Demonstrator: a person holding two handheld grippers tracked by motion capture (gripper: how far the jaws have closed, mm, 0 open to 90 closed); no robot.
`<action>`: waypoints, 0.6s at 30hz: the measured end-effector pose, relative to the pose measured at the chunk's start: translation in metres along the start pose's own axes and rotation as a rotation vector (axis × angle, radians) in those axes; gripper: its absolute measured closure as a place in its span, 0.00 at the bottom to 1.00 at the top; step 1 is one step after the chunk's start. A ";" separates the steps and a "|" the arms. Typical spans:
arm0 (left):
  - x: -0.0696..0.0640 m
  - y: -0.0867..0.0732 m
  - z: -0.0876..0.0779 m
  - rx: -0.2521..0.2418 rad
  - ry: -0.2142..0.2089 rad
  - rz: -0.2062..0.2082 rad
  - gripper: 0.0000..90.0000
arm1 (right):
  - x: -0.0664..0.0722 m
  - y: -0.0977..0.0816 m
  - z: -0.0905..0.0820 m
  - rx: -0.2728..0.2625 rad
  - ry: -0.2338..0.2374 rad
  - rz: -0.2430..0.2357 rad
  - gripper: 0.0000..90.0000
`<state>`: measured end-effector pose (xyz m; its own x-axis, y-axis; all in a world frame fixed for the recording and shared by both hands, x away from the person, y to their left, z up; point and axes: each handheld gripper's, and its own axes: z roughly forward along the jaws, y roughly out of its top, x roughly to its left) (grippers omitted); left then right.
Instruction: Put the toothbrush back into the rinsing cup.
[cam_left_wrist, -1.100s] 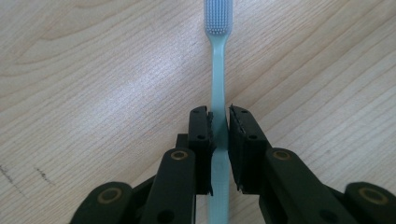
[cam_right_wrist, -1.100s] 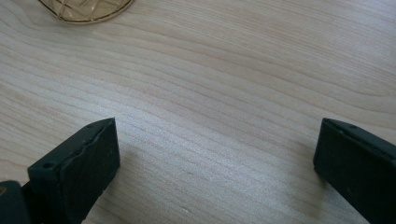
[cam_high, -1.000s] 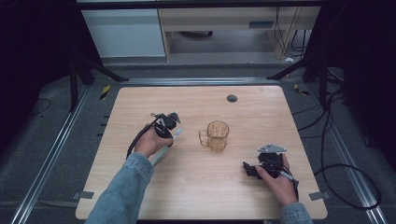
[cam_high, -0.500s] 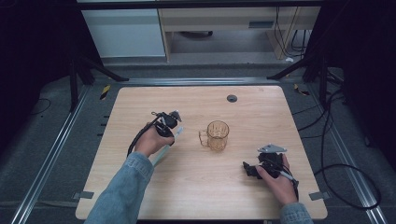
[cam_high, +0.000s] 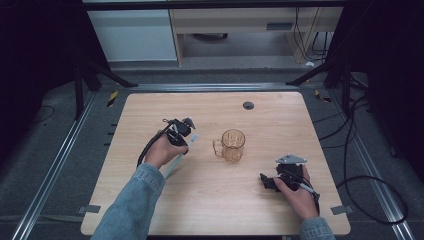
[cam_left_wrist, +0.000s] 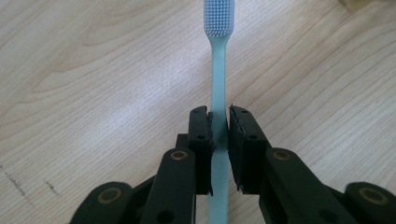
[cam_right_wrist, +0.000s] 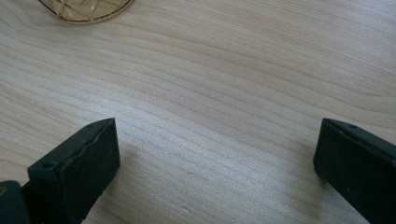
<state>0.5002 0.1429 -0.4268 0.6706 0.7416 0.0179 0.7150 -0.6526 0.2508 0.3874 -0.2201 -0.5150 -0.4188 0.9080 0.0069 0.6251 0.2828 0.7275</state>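
Two claws over pale wood table (cam_high: 280, 115), left claw (cam_left_wrist: 219, 123) gripping toothbrush (cam_left_wrist: 218, 74), right claw (cam_right_wrist: 215, 154) spread wide.

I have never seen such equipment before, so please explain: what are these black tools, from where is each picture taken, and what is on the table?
There is no robot here. A person sits at a wooden table and holds black hand tongs in each hand.

The high view looks down from above the person's side. The other two pictures come from small cameras riding on the tongs, looking along their black jaws.

The left tongs are shut on a pale blue-green toothbrush, gripped on its handle, bristle head pointing away. The right tongs are open, with bare wood between the jaws.

A clear amber mug stands upright between the hands, touched by neither. A small dark round disc sits near the far edge.
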 end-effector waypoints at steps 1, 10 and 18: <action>0.000 0.000 -0.002 -0.013 -0.001 0.002 0.88 | 0.000 0.000 0.000 0.001 -0.003 0.000 0.01; -0.003 0.000 -0.008 -0.040 -0.006 0.009 0.88 | 0.000 0.000 0.001 0.001 -0.008 -0.010 0.01; -0.008 0.004 -0.011 -0.059 -0.003 0.021 0.88 | 0.000 0.000 0.001 0.001 -0.008 -0.012 0.01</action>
<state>0.4956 0.1356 -0.4151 0.6859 0.7274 0.0207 0.6880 -0.6575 0.3071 0.3879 -0.2198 -0.5154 -0.4210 0.9070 -0.0075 0.6207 0.2941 0.7268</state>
